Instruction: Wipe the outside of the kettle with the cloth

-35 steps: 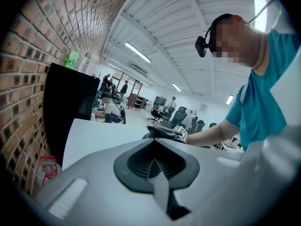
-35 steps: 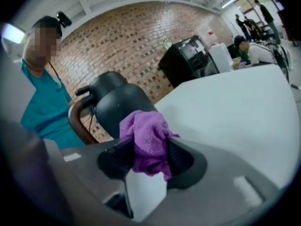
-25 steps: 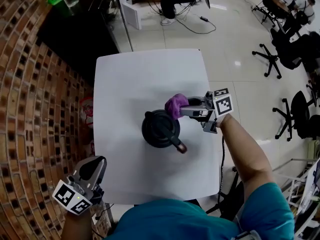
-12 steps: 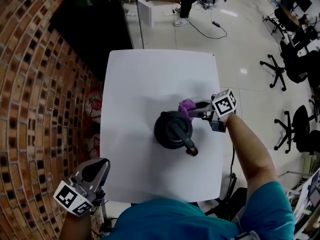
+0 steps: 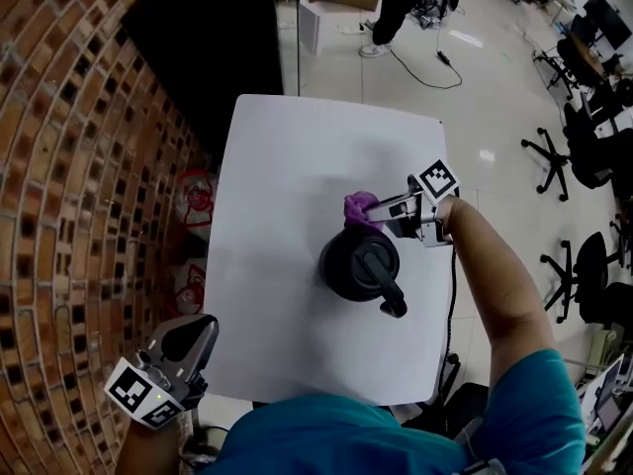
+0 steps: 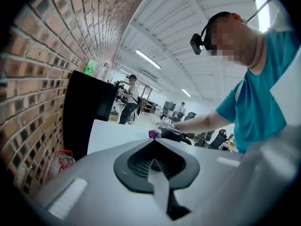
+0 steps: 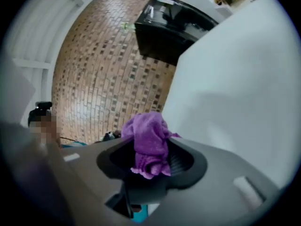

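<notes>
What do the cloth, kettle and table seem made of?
Cloth: purple, fuzzy, bunched in soft folds; likely microfibre.
Kettle: black with dull sheen, moulded handle; probably plastic, possibly coated metal.
Table: white, smooth, matt; perhaps laminate.

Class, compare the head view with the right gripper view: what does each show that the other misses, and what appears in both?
Only the head view shows the black kettle standing on the table, the left hand-held gripper held off the table's near corner, and office chairs on the floor. Only the right gripper view shows, close up, the right hand-held gripper with its jaws shut on the purple cloth. Both show the cloth, the white table and the brick wall.
</notes>
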Demonstrator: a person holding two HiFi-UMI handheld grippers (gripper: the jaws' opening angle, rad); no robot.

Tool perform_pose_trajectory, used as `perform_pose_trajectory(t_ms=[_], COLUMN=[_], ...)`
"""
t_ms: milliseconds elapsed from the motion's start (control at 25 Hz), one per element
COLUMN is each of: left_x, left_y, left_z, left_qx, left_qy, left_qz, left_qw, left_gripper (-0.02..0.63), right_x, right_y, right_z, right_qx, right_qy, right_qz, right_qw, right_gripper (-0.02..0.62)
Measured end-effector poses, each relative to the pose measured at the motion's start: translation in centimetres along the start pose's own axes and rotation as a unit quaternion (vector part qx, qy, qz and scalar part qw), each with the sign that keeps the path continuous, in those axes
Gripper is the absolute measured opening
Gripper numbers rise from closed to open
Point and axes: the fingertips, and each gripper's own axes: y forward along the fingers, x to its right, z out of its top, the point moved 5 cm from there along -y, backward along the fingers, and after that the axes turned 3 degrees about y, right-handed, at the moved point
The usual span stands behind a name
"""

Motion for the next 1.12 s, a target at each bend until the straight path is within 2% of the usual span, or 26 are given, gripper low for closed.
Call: perform_pose_trajectory(t_ms=[200, 280, 360, 480, 600, 800, 960, 1120], left_x=[-0.5, -0.7, -0.9, -1.3, -1.4, -1.9, -2.3, -2.5], left_y=[-0.7, -1.0, -1.4, -1.8, -2.4, -3.6, -4.9, -6.4], left_z=[-0.8, -0.8, -0.8, -0.6, -0.4, -0.8, -1.0, -1.3], left_qx=[0.002, 0.005, 0.01, 0.016, 0.023, 0.029, 0.037, 0.043], left_qy=[-0.013, -0.016, -0.017, -0.019, -0.02, -0.019, -0.026, -0.028], left_qz=[0.008, 0.01, 0.012, 0.014, 0.016, 0.02, 0.028, 0.038], left_qw=[0.9999, 0.9998, 0.9997, 0.9996, 0.9994, 0.9992, 0.9986, 0.998], left_gripper=[0.0, 0.0, 0.0, 0.0, 0.0, 0.0, 0.0, 0.0], right_x=[3.2, 3.0, 1.7, -2.0, -5.0, -3.7, -1.2, 0.8], right_y=[0.3, 0.1, 0.8, 3.1, 5.2, 7.3, 9.0, 11.3], right_z=[-0.5, 0.0, 1.2, 3.2, 4.4, 3.4, 2.5, 1.6], right_qx=[-0.056, -0.096, -0.147, -0.215, -0.274, -0.384, -0.418, -0.46], right_qy=[0.016, 0.011, -0.018, -0.055, -0.061, -0.039, -0.022, -0.051], right_qz=[-0.088, -0.138, -0.172, -0.17, -0.16, -0.226, -0.266, -0.314], right_qw=[0.994, 0.986, 0.974, 0.96, 0.946, 0.895, 0.868, 0.829], right_gripper=[0.178, 0.178, 0.178, 0.178, 0.178, 0.179, 0.179, 0.178])
